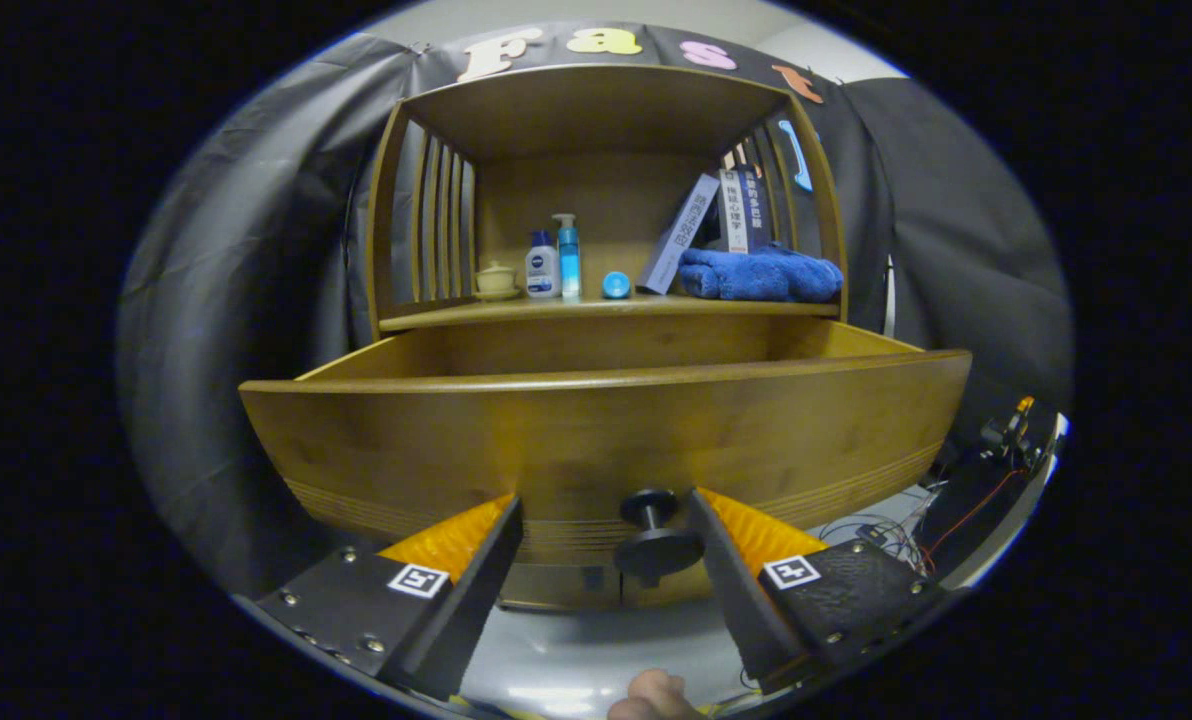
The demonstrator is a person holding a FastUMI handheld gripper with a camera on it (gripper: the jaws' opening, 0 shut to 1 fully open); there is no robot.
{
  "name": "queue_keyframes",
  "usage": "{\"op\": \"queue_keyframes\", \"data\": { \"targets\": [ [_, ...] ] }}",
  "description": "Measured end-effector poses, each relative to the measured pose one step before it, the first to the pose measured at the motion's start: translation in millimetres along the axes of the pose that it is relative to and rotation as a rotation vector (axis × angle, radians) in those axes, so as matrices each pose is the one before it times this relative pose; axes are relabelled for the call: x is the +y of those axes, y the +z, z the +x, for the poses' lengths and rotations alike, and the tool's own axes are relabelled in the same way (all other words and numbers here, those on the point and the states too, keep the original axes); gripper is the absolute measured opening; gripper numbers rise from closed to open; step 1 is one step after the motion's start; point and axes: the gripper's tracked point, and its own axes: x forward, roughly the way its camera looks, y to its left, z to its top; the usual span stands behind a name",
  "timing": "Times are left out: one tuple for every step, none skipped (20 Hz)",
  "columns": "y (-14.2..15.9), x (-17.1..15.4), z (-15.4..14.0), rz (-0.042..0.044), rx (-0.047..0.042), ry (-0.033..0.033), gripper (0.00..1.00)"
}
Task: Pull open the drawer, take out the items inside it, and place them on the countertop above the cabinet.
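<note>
A wooden drawer (596, 430) stands pulled well out of the cabinet, its front panel close ahead of me. Its dark round knob (654, 530) sits between my fingers, nearer the right one, and neither finger touches it. My gripper (606, 515) is open, just below the drawer front. The drawer's inside is hidden behind the front panel. Above it the countertop (436, 315) carries a small cream cup (496, 279), a white bottle (542, 265), a blue pump bottle (568, 255), a blue cap (615, 285), leaning books (706, 225) and a folded blue towel (761, 274).
The cabinet has a wooden hutch (596, 105) with slatted sides over the countertop. Black cloth hangs behind and to both sides. Cables and small devices (966, 480) lie on the floor at the right. A fingertip (651, 695) shows below the fingers.
</note>
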Motion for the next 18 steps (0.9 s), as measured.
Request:
{"op": "queue_keyframes", "data": {
  "targets": [
    [2.31,1.18,4.77,0.00661,-0.00522,-0.00065,0.99],
    [1.04,1.14,4.23,-0.00278,-0.00006,-0.00197,0.99],
    [2.10,1.24,4.85,-0.00193,-0.00601,-0.00262,0.99],
    [0.69,1.00,4.67,0.00324,0.00036,-0.00269,0.99],
    [2.72,1.52,5.99,0.00480,-0.00528,-0.00256,0.99],
    [0.63,1.15,5.01,-0.00304,0.00294,-0.00287,0.99],
    [2.77,0.79,4.17,0.00221,-0.00651,-0.00214,0.99],
    [3.59,0.63,3.22,0.00462,-0.01000,-0.00065,0.99],
    [4.58,1.37,6.49,0.01302,-0.01588,-0.00157,0.99],
    [-5.36,1.74,7.71,0.00889,0.02440,-0.00021,0.99],
    [3.18,0.46,2.82,0.01933,-0.01459,-0.00073,1.00],
    [-1.04,0.09,2.62,0.00165,0.00431,0.00220,1.00],
    [3.40,-0.30,5.38,0.00176,-0.00720,0.00012,1.00],
    [1.24,1.02,5.71,0.00231,0.00021,0.00001,1.00],
    [-0.06,0.29,5.13,-0.00443,-0.00978,-0.00059,0.99],
    [1.41,0.64,5.90,-0.00544,-0.00406,0.00024,0.99],
    [0.56,0.24,5.76,-0.00314,-0.00555,0.00054,0.99],
    [0.79,0.67,7.60,-0.00105,-0.00091,0.00121,0.99]
  ]
}}
